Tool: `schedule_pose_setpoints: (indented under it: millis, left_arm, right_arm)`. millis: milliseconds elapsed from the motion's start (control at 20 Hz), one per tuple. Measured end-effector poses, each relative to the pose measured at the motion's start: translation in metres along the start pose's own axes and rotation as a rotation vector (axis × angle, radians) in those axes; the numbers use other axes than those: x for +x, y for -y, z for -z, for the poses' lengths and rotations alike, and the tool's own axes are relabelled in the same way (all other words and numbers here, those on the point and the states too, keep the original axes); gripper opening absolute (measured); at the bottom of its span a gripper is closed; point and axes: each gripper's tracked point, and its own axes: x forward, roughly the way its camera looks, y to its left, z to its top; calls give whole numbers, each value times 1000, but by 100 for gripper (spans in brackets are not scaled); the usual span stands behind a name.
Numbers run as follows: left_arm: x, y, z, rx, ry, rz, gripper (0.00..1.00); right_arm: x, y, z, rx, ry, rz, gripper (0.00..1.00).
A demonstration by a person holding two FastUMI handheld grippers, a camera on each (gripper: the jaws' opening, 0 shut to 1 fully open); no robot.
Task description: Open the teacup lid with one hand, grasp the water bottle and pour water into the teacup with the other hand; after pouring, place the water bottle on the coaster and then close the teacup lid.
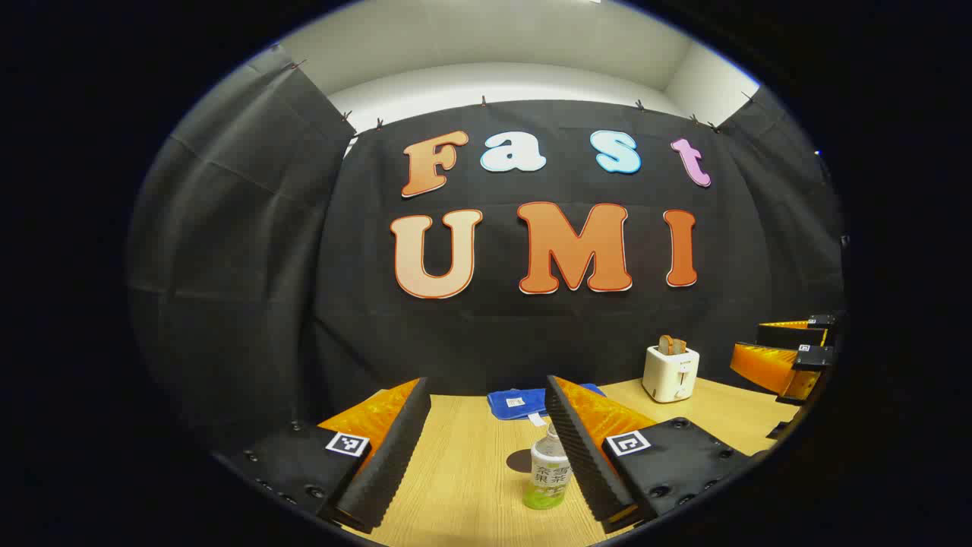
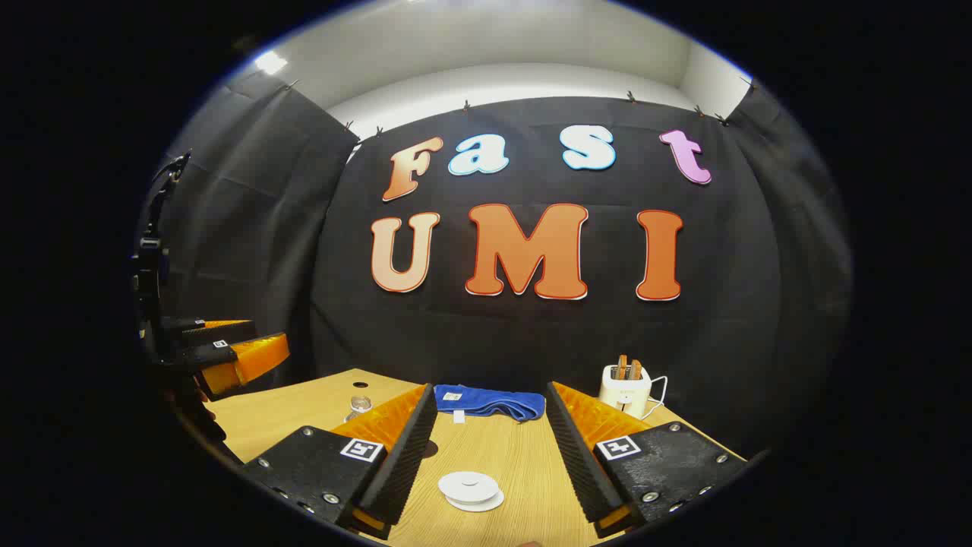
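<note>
One clear water bottle [image 1: 548, 475], pale printed label, upright on table [image 1: 471, 471].

A staged recording booth, not a real kitchen: black cloth wall [image 2: 547, 342] clipped up below a plain white ceiling, and a wooden bench [image 2: 493, 448]. Household props sit beyond the fingers: a white toaster [image 2: 626, 391] holding toast, and a folded blue towel [image 2: 490, 401].
</note>
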Motion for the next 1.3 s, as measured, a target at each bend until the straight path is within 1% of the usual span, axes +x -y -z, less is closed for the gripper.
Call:
schedule_pose_setpoints:
  millis: [150, 200, 300, 450, 700, 900, 1200, 1300]
  left_arm:
    - [1, 0, 7, -4, -14, 2, 98]
    - [1, 0, 8, -2, -16, 0, 96]
    - [-1, -2, 7, 1, -5, -6, 98]
    - [-3, -4, 10, 0, -1, -14, 96]
    - [-3, -1, 12, -1, -8, -10, 98]
    - [-4, 4, 13, 18, 5, 8, 98]
    - [-5, 14, 27, 44, -13, 31, 96]
    - [-5, 21, 33, 45, -20, 49, 96]
  right_arm:
    - [1, -5, 3, 21, -5, -13, 87]
    - [0, -7, 3, 27, -5, -19, 87]
    - [1, -8, 5, 29, -5, -31, 87]
    - [1, -7, 12, 35, -19, -37, 87]
    - [-1, 0, 12, 59, -24, -29, 87]
    - [1, 4, 13, 89, -17, -27, 87]
    - [9, 9, 38, 118, -64, -34, 87]
    - [14, 7, 51, 133, -84, -51, 87]
